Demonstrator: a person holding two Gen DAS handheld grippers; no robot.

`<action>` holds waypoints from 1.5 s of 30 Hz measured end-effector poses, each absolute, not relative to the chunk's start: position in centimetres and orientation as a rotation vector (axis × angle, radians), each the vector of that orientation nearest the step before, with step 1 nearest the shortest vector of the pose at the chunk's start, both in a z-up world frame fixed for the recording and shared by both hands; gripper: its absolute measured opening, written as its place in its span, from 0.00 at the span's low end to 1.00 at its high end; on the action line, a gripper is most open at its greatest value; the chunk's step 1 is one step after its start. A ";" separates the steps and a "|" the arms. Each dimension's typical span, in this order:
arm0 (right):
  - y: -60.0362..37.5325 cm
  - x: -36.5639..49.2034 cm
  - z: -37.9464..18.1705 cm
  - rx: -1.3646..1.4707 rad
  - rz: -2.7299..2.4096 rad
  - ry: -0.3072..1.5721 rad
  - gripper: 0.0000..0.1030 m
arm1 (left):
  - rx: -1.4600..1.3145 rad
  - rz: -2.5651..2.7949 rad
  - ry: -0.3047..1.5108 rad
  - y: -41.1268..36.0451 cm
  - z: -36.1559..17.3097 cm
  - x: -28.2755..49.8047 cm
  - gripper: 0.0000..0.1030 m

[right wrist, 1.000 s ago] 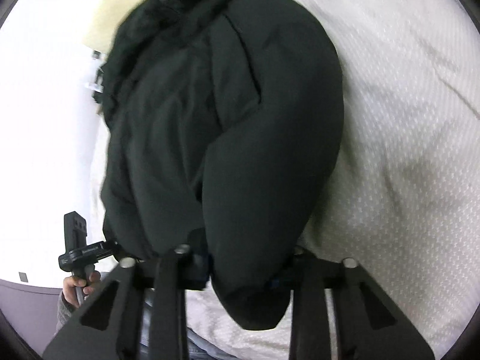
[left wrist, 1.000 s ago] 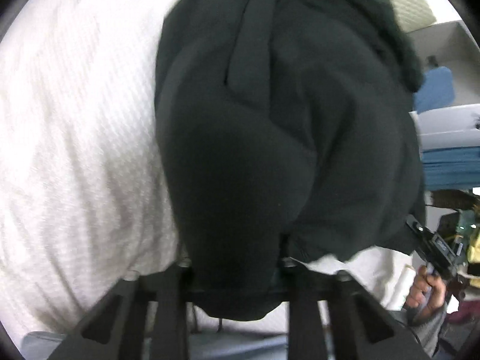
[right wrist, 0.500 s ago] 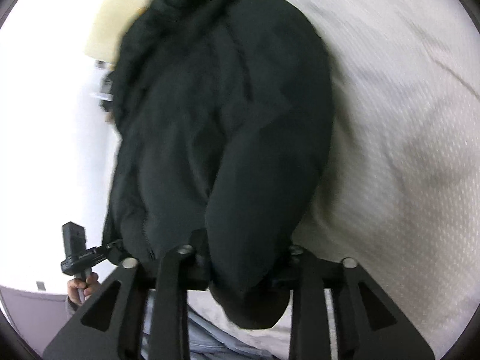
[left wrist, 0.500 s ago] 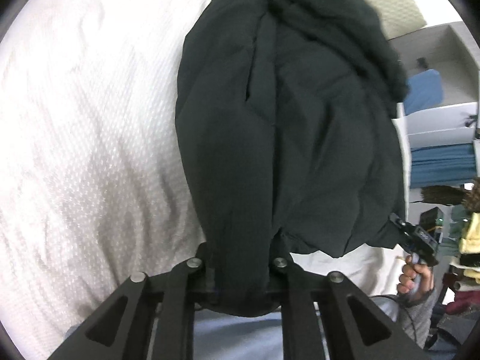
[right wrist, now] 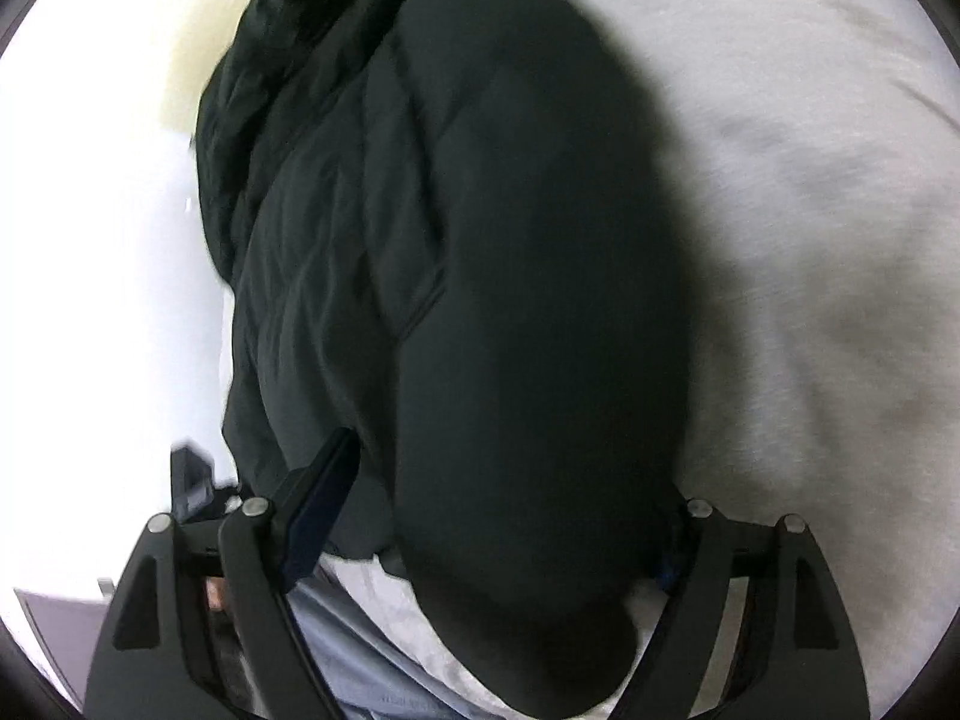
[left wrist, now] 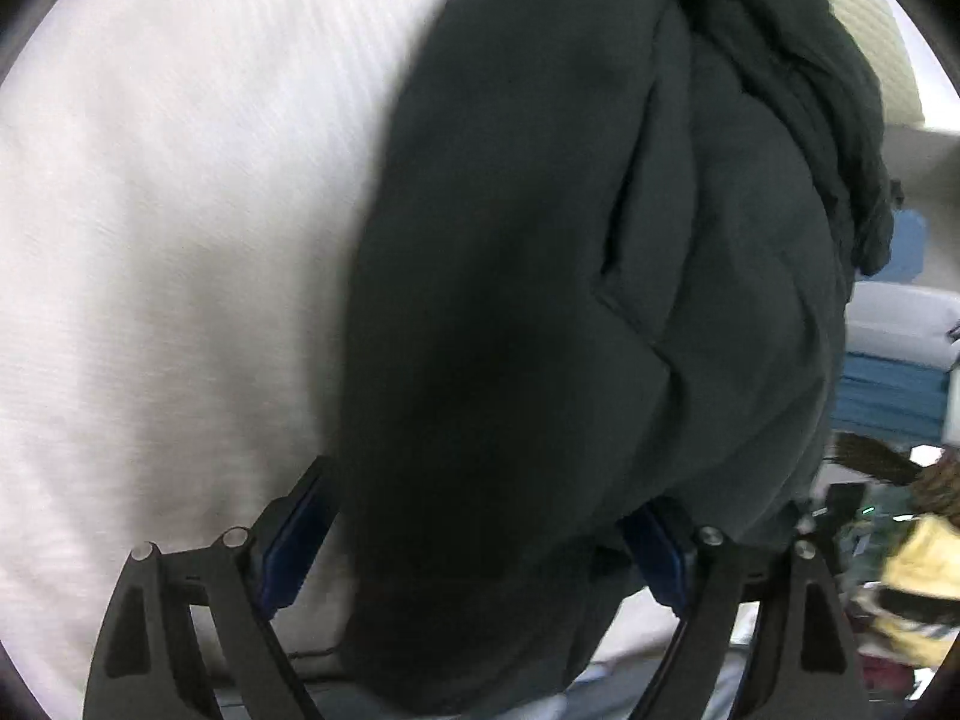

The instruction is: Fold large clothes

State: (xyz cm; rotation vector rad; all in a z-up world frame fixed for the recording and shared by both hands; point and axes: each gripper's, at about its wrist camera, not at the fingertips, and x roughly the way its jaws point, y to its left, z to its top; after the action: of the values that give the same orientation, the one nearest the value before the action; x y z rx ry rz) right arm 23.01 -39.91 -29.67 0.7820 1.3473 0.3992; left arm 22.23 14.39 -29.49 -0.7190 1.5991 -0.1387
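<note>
A large black padded jacket [left wrist: 570, 300] lies lengthwise on a white textured bed cover [left wrist: 168, 240], its bunched hood end far from me. It also fills the right wrist view [right wrist: 480, 300]. My left gripper [left wrist: 474, 534] stands open, its blue-padded fingers [left wrist: 297, 540] spread either side of the jacket's near hem, which droops between them. My right gripper [right wrist: 504, 516] is open too, one blue pad [right wrist: 318, 510] showing at the left, the other mostly hidden by the cloth hanging between the fingers.
The white bed cover [right wrist: 810, 240] spreads to the right in the right wrist view. Shelves with blue folded cloth [left wrist: 894, 390] and yellow clutter [left wrist: 918, 588] stand to the right of the bed. A bright white wall [right wrist: 90, 240] lies left.
Both grippers have opened: the fingers, shut on the jacket's near hem before, now stand wide apart. The jacket looms closer and blurred in both views.
</note>
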 end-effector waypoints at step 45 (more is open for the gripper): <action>-40.7 12.2 -2.5 0.823 0.561 0.840 0.17 | -0.707 -0.497 1.139 19.6 1.8 13.3 0.13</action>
State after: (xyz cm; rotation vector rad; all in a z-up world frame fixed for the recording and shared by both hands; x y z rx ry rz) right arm 12.25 -40.73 -2.48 0.8234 0.8404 0.5612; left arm 13.30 19.58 1.77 -0.7065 1.1393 -0.4970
